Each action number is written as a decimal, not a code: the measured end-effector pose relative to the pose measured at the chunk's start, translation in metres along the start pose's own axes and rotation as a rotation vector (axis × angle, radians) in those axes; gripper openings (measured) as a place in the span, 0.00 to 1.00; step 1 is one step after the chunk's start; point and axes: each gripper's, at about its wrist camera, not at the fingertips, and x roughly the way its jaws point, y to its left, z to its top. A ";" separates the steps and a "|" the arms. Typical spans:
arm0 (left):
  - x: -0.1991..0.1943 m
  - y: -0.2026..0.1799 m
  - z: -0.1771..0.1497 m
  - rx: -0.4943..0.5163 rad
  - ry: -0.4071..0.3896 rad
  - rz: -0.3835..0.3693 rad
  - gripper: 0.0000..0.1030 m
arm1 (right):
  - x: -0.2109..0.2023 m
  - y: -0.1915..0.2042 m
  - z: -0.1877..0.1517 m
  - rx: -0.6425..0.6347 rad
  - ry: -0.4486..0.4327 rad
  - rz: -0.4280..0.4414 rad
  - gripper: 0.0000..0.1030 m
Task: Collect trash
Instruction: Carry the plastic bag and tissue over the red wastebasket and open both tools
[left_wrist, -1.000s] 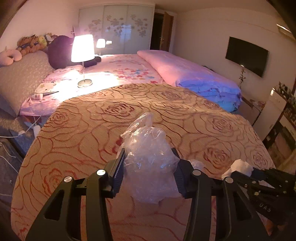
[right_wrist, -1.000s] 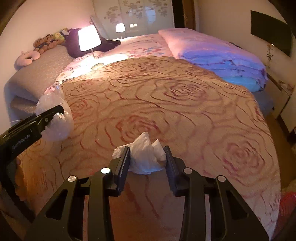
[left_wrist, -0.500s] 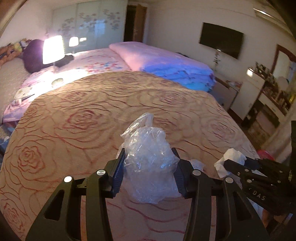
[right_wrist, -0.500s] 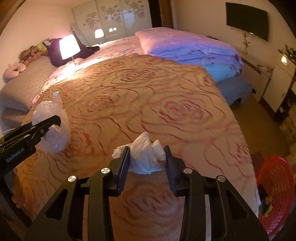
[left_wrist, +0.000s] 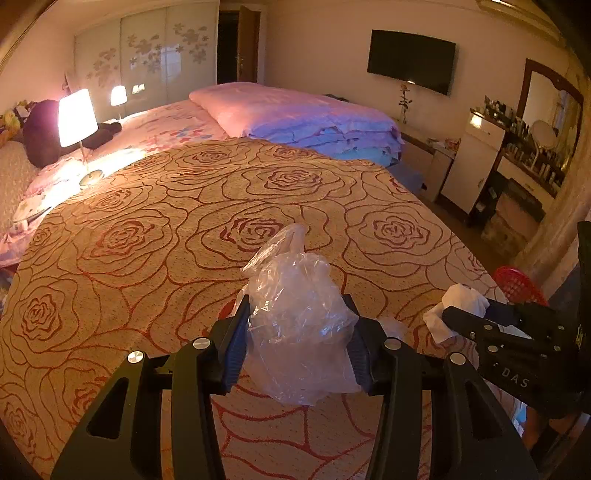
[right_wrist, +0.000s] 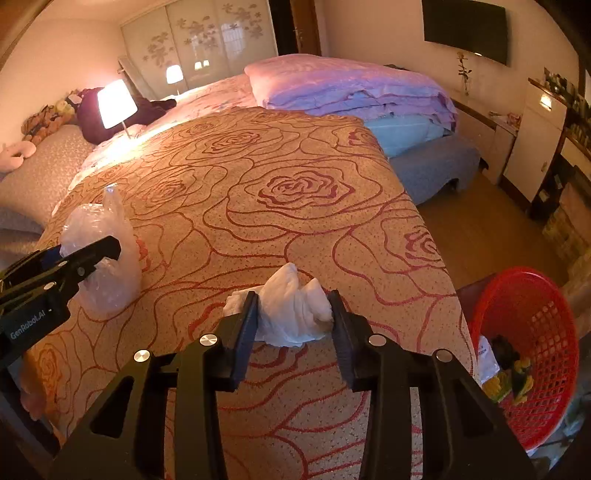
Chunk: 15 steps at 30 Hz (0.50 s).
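Observation:
My left gripper (left_wrist: 297, 332) is shut on a crumpled clear plastic bag (left_wrist: 295, 325) and holds it above the rose-patterned bedspread (left_wrist: 147, 236). My right gripper (right_wrist: 293, 321) is shut on a crumpled white tissue (right_wrist: 291, 314), also above the bedspread (right_wrist: 280, 206). The tissue also shows at the right of the left wrist view (left_wrist: 458, 306), and the bag at the left of the right wrist view (right_wrist: 103, 251). A red mesh waste basket (right_wrist: 532, 354) with some trash inside stands on the floor at the bed's right side; its rim shows in the left wrist view (left_wrist: 517, 284).
A lit lamp (left_wrist: 75, 118) stands at the far left of the bed. Folded pink and blue quilts (right_wrist: 354, 92) lie at the far end. White cabinets (right_wrist: 535, 140) and a dresser line the right wall. Wooden floor (right_wrist: 472, 229) lies between bed and cabinets.
Both grippers have swung to the right while holding their items. The red basket has come into view at the right, and the lamp has shifted toward the left edge.

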 end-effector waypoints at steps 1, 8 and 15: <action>0.000 0.000 0.000 0.000 0.001 0.001 0.44 | 0.000 -0.001 0.000 0.001 0.000 0.000 0.42; 0.000 0.001 0.000 0.000 0.002 0.001 0.44 | -0.004 -0.002 -0.001 0.005 -0.027 -0.020 0.47; 0.000 0.000 0.000 0.003 0.001 0.001 0.44 | -0.003 0.002 0.002 -0.011 -0.016 0.000 0.36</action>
